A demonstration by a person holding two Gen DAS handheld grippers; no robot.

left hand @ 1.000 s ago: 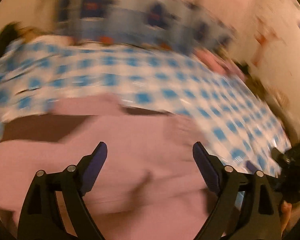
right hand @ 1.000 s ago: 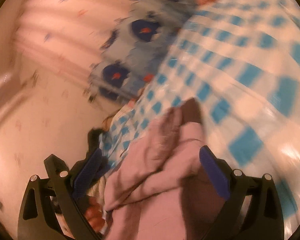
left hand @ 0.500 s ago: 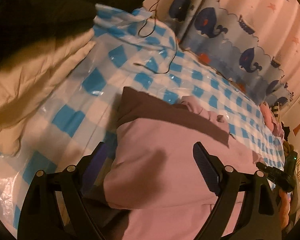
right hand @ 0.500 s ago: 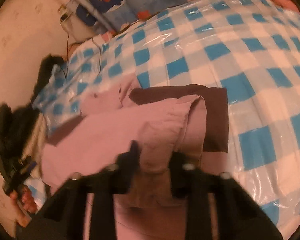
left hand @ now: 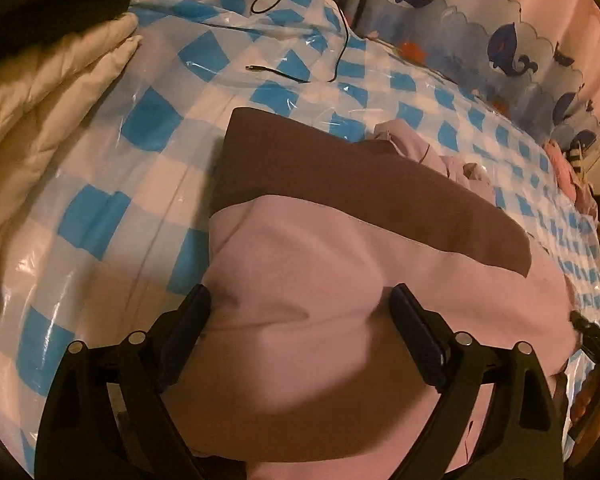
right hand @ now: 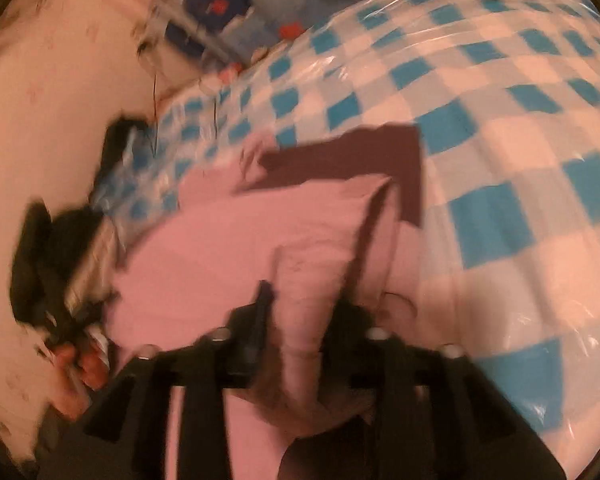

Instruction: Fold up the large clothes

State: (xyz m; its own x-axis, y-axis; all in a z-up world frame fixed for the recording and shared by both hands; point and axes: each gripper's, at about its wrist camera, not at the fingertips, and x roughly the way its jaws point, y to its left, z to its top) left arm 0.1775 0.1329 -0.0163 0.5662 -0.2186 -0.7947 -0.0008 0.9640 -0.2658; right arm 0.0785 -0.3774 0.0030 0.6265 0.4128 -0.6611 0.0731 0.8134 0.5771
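Garment: pink-and-brown garment (left hand: 340,248) lies partly folded on the bed's blue-checked cover (left hand: 148,116) | left tool (left hand: 300,320): fingers spread wide over the pink fabric, holding nothing | right tool (right hand: 300,320): pinched on a raised pink fold of the garment (right hand: 312,280) | beside: cream quilt (left hand: 40,92), black cable (left hand: 300,76)

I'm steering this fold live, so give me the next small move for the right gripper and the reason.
Probably carry the pinched fold across the garment. The right gripper is shut on a bunched pink fold of the garment, which lies half-folded on the checked sheet with its brown band exposed. The left gripper is open, fingers straddling the fabric, so it isn't holding the other edge.
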